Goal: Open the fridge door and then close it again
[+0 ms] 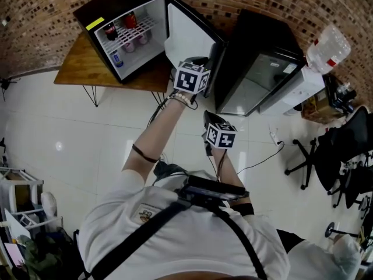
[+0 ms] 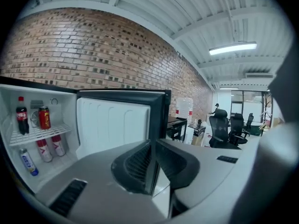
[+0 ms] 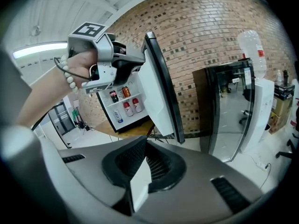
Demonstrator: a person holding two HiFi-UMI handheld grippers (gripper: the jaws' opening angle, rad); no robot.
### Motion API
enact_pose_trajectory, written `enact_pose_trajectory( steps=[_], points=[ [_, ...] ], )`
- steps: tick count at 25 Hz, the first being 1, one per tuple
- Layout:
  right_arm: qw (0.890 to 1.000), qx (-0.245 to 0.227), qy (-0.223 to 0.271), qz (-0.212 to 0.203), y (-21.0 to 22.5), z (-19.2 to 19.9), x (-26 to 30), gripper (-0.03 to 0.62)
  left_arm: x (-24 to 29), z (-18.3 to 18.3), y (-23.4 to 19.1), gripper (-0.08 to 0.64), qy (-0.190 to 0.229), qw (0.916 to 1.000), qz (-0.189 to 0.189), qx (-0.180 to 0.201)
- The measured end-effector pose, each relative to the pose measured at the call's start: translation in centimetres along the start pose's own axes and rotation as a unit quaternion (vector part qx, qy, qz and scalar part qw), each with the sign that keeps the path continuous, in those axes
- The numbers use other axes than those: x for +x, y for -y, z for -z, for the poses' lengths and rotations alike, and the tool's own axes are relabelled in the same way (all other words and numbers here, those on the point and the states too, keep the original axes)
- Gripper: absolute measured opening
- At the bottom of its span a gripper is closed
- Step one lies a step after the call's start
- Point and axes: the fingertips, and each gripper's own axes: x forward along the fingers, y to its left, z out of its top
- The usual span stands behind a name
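Small black mini fridge sits on brown wooden table, its white-lined black door swung wide. Left gripper looks pinched on the door's free edge. Right gripper closed, empty. Door likely light, stiff, smooth: hold the edge, swing along the hinge arc.

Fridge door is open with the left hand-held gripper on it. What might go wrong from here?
1. The left hand-held gripper pinches the door only at its edge; it may slip off as the door swings.
2. A can and a bottle stand loose on the shelf; a hard close may topple them.
3. The open door sits near the black cooler beside it; swinging wider may knock it.
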Motion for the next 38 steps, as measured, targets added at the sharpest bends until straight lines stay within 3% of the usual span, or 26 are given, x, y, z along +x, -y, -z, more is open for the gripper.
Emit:
enact_pose_trajectory(
  steps=[3,10,14,22,28,38],
  points=[
    [1.0,-0.014,0.0,-0.018,-1.6,-0.5,0.6,0.014,-3.5,2.4,-2.1,0.002,-0.001,0.9996,-0.026,-0.013],
    [0.996,-0.035,-0.008,-0.079,-5.9,-0.4,1.9,0.013,-13.3,10.6,-4.8,0.002,-0.016,0.9926,-0.108,-0.054],
    [0.993,-0.037,-0.012,-0.11,-8.6,0.1,2.7,0.012,-18.5,14.3,-6.2,0.002,-0.017,0.9846,-0.155,-0.078],
    [0.985,-0.069,-0.023,-0.158,-15.3,1.3,4.1,0.014,-29.0,17.9,-9.6,0.0,-0.013,0.9633,-0.245,-0.11],
    [0.979,-0.078,-0.025,-0.187,-18.5,2.3,3.3,0.014,-32.9,19.7,-10.0,0.0,-0.015,0.9538,-0.272,-0.126],
    [0.981,-0.083,-0.01,-0.175,-18.2,1.7,1.6,0.014,-32.8,19.2,-8.9,0.0,-0.003,0.9576,-0.26,-0.124]
  ],
)
